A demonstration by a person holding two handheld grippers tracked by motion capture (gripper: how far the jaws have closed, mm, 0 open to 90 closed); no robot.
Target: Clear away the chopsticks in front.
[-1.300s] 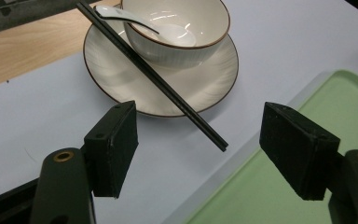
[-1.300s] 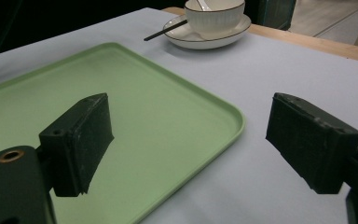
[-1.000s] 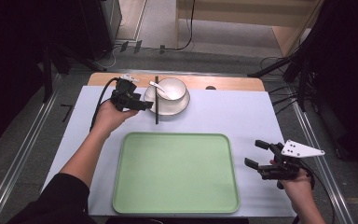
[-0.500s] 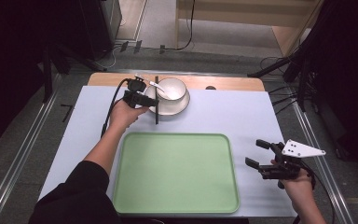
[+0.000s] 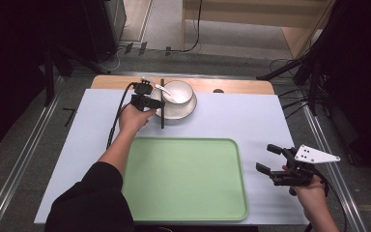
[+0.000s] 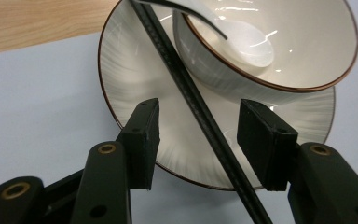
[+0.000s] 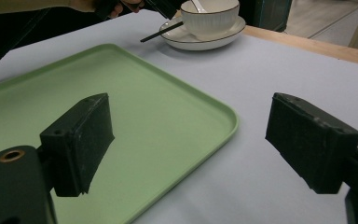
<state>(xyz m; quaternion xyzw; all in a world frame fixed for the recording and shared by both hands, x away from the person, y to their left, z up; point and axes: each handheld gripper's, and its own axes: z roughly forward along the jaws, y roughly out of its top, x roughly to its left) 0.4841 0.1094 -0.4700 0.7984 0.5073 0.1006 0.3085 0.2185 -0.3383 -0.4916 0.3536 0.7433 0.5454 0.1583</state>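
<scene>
Reaching across the far left of the pale blue table cover (image 5: 232, 121), the left gripper (image 6: 198, 137) sits low over the rim of a white ribbed saucer with a brown edge (image 6: 135, 74). Black chopsticks (image 6: 193, 107), lying as a pair, slant across that saucer and pass between the two black pads (image 6: 144, 135); gaps show on both sides, so nothing is pinched. Jaws have just been closing in around the sticks, not yet touching them.

From the high view: the chopsticks (image 5: 162, 104) rest on the left edge of the saucer (image 5: 183, 111), their near end running onto the table cover towards the tray. White round bowl with a brown rim (image 5: 179, 92) stands on the saucer, a white ceramic spoon (image 5: 164, 90) leaning in it, handle out to the left.

Light green rectangular plastic tray (image 5: 186, 179) lies at the near middle, nothing on it, well apart from the saucer.

Right gripper (image 5: 276, 166) is held at the near right, just right of the tray, jaws parted wide with nothing between them. In its own view the pads (image 7: 81, 142) frame the tray's corner (image 7: 205, 116).
</scene>
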